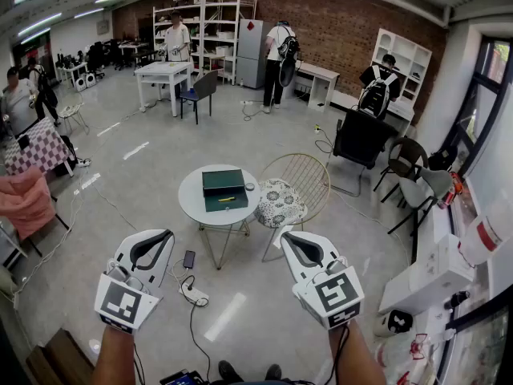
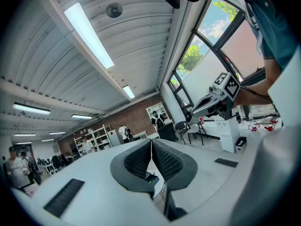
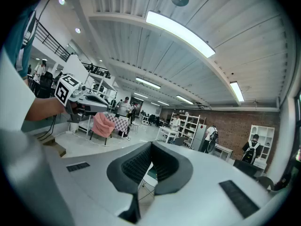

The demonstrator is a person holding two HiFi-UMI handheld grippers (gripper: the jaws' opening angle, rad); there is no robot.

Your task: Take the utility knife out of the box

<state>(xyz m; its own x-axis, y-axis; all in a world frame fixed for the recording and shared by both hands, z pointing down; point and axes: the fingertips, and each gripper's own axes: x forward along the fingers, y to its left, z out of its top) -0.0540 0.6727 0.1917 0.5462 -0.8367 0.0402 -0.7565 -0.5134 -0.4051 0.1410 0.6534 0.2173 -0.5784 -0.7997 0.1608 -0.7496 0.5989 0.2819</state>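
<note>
WORKSHOP FLOOR: A person stands well back from a round white table [image 1: 189,200], a handheld gripper in each hand. The job of retrieving a utility knife has not yet begun. The open dark-green box [image 1: 224,184] sits at the middle of the table, and the yellow utility knife [image 1: 227,199] lies inside its lower half, untouched. The left gripper [image 1: 160,237] and right gripper [image 1: 288,239] hang low on the near side of the table, well apart from it, each with its jaws pressed together on nothing. A wire-backed chair [image 1: 300,184] stands just beside the table. Everything is left to do: the approach, parting a pair of jaws, the grasp and the lift clear of the box.
</note>
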